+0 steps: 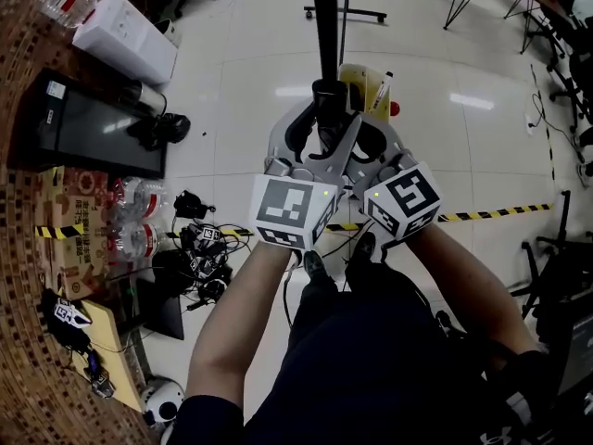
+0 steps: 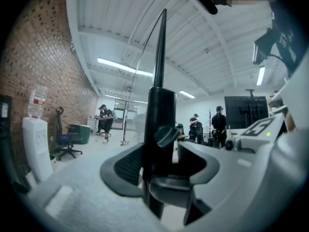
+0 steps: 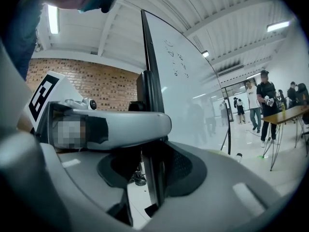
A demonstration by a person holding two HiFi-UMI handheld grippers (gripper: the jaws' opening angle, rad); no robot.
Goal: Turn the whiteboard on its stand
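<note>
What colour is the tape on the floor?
The tape is striped yellow and black; head view.

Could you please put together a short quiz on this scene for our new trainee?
1. True or false: the left claw has the black post between its jaws.
2. What stands between the right claw's jaws? A. a bottle; B. the edge of the whiteboard; C. a cable.
3. Fill in: the floor tape is striped yellow and ____.
Key: 1 true; 2 B; 3 black.
</note>
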